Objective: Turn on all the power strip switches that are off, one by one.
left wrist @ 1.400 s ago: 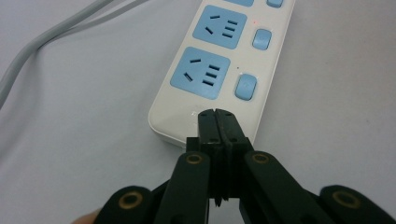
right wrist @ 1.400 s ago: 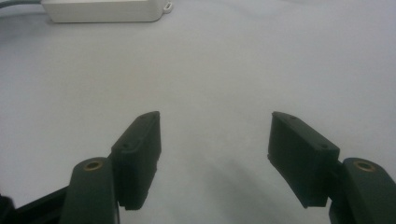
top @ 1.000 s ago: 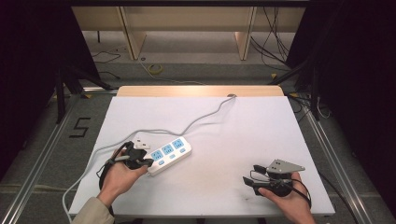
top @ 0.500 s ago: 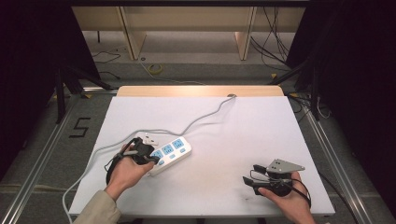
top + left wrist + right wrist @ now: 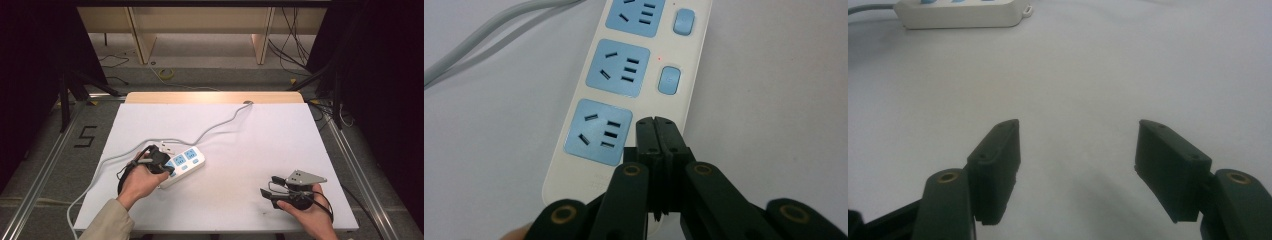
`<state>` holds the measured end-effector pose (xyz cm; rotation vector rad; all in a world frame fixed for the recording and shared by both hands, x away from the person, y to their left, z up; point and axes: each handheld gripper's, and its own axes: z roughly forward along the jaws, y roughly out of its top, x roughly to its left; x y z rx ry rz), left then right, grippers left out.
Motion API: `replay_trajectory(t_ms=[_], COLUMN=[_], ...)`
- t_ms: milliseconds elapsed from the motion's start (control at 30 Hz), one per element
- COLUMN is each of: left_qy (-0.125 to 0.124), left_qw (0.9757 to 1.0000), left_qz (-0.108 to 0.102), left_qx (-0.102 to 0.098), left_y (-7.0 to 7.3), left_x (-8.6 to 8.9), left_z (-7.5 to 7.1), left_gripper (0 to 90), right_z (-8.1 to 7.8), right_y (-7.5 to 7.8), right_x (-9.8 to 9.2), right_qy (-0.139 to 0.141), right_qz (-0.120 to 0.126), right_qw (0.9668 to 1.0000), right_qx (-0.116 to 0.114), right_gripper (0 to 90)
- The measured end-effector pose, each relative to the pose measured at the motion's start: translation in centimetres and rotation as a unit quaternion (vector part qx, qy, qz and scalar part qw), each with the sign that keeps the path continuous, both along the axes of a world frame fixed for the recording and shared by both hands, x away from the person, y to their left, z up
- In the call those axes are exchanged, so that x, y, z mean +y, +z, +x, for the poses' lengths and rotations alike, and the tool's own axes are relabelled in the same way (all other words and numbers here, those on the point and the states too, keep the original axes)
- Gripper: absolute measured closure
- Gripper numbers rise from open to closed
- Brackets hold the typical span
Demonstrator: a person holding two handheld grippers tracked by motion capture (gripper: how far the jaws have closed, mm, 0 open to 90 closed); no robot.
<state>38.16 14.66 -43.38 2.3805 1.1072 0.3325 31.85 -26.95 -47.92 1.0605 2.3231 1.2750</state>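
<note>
Left gripper: jaws pressed together, nothing between them, tips down on the near end of the power strip, right where that end's switch would sit. Two more switch buttons lie ahead of the tips along the strip's right edge, each beside its blue socket. A small red dot glows next to the middle button. I can't tell whether the tips are pressing or just resting on the housing.

My read of the step: using the closed jaws as a poker to toggle the nearest switch. Next move calls for a short straight push down on the button, tips centred, then lift clear. The strip is light and could skid or tilt under an off-centre push.

Right gripper: jaws wide apart, empty, parked on the white table, strip well ahead and to its left. The strip's cord runs off toward the far table edge.
</note>
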Motion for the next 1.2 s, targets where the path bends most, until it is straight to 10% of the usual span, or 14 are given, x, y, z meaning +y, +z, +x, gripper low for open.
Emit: replay_trajectory(t_ms=[633, 1200], left_qy=[-0.023, -0.023], left_qw=[0.9986, 0.9988], left_qz=[0.046, 0.042], left_qx=[-0.012, -0.008], left_y=[-0.5, -0.7], left_x=[-1.3, -1.2], left_z=[0.6, 0.7], left_gripper=[89.9, 89.9], right_z=[0.1, 0.0], right_y=[0.0, 0.1], right_x=[0.1, 0.1], right_qy=[0.003, 0.004], right_qz=[-0.001, -0.001], right_qw=[1.0, 1.0], right_qx=[0.002, 0.001], right_gripper=[35.2, 35.2])
